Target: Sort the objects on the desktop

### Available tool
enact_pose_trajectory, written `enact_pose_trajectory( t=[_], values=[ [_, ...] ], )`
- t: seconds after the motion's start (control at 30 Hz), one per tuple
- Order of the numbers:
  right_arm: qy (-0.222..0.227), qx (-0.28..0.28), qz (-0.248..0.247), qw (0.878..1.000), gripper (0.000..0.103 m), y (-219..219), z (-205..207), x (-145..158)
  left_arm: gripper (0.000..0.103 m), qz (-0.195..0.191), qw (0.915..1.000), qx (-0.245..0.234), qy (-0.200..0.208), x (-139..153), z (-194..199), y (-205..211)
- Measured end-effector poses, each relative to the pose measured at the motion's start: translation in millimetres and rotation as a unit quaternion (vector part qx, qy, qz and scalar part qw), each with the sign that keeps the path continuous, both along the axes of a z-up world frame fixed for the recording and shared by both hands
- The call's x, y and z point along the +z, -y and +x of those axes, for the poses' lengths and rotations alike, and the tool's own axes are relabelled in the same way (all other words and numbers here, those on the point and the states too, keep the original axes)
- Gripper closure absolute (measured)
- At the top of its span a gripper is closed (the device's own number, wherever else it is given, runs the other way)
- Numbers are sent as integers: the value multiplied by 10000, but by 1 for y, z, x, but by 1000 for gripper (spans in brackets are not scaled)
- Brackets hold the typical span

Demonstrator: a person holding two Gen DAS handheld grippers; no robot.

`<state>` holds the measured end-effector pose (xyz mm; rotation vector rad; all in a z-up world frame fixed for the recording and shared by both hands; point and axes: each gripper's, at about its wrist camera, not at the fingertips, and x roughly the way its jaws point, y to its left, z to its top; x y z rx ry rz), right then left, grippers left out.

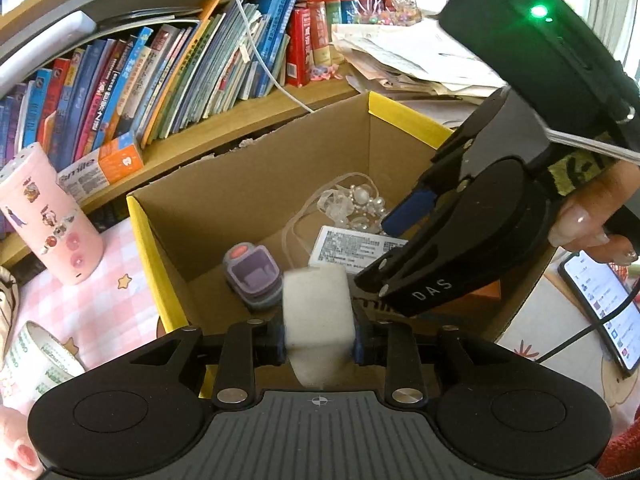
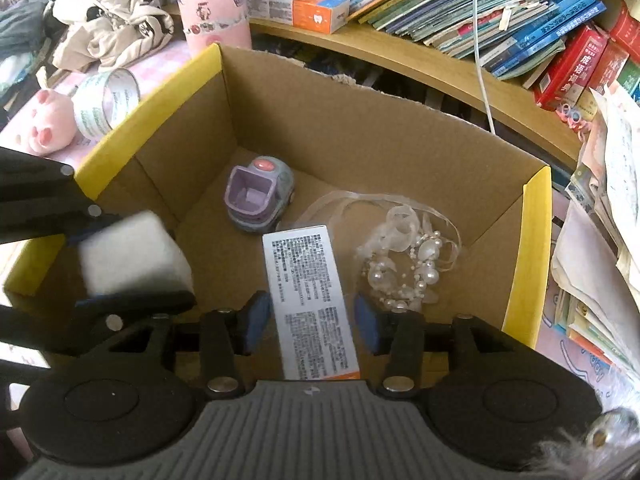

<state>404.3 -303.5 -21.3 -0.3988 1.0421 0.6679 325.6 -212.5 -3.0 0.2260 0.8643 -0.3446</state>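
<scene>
We record, over an open brown cardboard box with yellow-taped rim (image 2: 528, 248), our left gripper (image 1: 319, 340) pinching a white foam block (image 1: 318, 308) between its blue pads, the block held above the box's near-left corner. Our right gripper (image 2: 314, 322) hangs with its jaws spread, gripping nothing, directly above a long white printed carton (image 2: 308, 304) lying flat on the box floor. Also on that floor: a small purple and grey toy car (image 2: 258, 196) towards the back, and a pearl-bead and clear-ribbon ornament (image 2: 404, 264) just right of the carton.
</scene>
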Motion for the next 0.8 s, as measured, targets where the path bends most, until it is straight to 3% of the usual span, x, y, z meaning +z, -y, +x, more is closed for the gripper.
enact_pose_trajectory(
  t=[0.3, 0.43, 0.57, 0.8],
  values=[
    [116, -274, 382, 9988, 32, 12, -11, 19, 32, 30, 9990, 227, 385, 14, -18, -4],
    [307, -401, 574, 9971, 28, 19, -23, 33, 24, -32, 9976, 300, 615, 26, -32, -7],
    [549, -512, 748, 9944, 18, 26, -38, 49, 19, -74, 9952, 386, 901, 40, -49, -10],
    [829, -715, 946, 9895, 15, 40, -65, 66, 12, -173, 9917, 528, 1156, 54, -77, -14]
  ],
)
